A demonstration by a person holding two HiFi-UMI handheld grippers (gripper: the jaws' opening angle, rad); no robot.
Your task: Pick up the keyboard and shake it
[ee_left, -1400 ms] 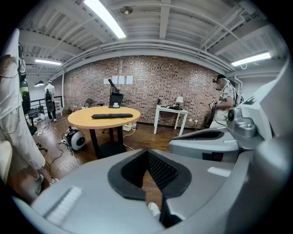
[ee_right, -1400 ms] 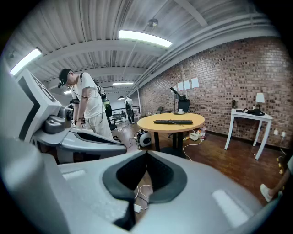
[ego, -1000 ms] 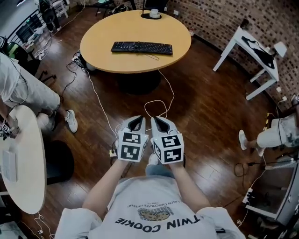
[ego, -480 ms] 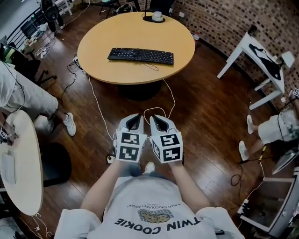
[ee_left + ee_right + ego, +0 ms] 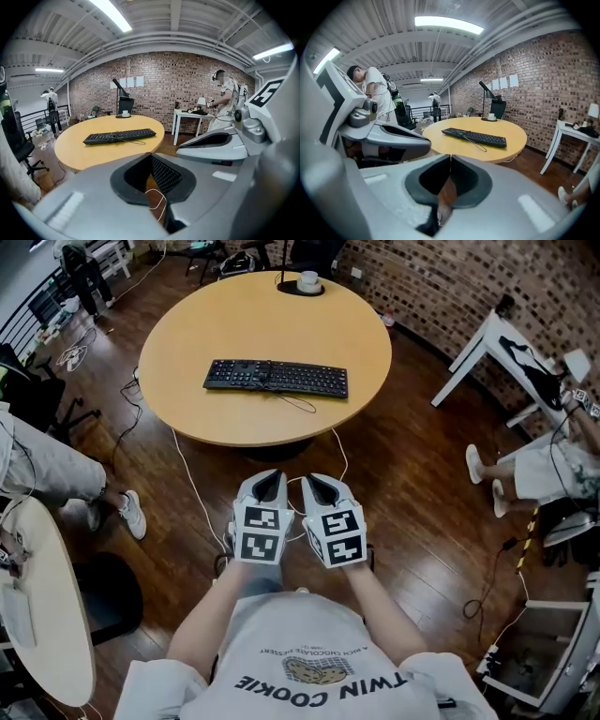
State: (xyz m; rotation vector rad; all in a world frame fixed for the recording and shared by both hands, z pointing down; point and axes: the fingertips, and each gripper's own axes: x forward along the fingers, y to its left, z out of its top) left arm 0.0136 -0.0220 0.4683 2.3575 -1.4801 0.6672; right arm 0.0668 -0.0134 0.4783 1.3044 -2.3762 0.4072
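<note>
We hold the left gripper (image 5: 270,486) and right gripper (image 5: 319,487) side by side, both pinched closed on nothing, well short of the round table (image 5: 244,320). The keyboard (image 5: 276,377) lies flat on its near half. It looks like the approach: next we close in and spread both jaws.

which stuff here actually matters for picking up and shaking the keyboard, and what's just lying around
For the job:
- keyboard, lying on the round table
- left claw and right claw, both shut, empty, short of the table

Just lying about:
- cup at the table's far edge
- white side table
- pale table at left
</note>
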